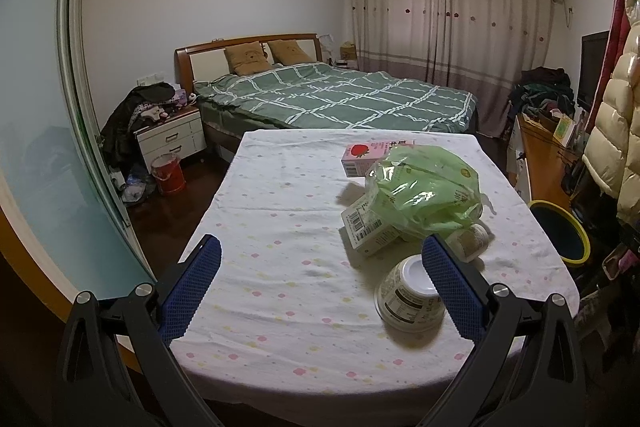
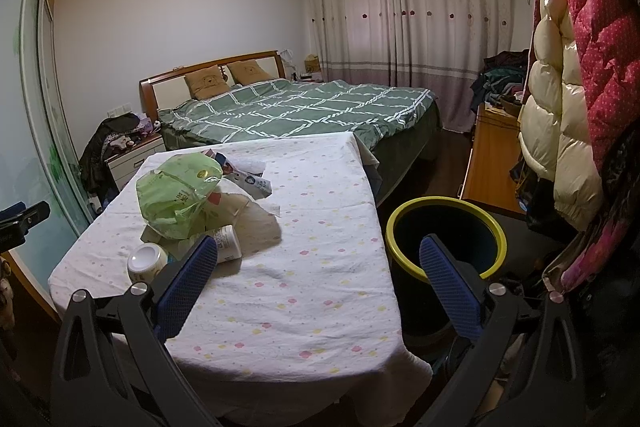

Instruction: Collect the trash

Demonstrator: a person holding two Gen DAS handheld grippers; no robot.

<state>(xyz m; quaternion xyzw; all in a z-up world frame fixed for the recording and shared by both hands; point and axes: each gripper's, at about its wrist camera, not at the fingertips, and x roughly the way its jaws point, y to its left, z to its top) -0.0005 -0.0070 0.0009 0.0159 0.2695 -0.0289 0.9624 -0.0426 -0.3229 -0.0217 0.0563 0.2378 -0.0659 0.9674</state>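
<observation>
Your left gripper (image 1: pixel 320 291) hovers over the near part of the cloth-covered counter (image 1: pixel 280 227), jaws spread wide and empty. The overturned white cup (image 1: pixel 408 297) lies just inside its right jaw. Beyond it sits the trash heap: a crumpled green plastic bag (image 1: pixel 424 187) on cartons, with a pink strawberry milk carton (image 1: pixel 366 155) at the far side. Your right gripper (image 2: pixel 318 287) is also spread and empty, straddling the counter's right edge. The yellow-rimmed bin (image 2: pixel 444 239) stands right of the counter; its inside looks dark.

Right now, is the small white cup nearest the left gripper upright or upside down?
Upside down. The white cup rests mouth-down on the tablecloth, flat white base facing up; the right wrist view shows the same.
</observation>
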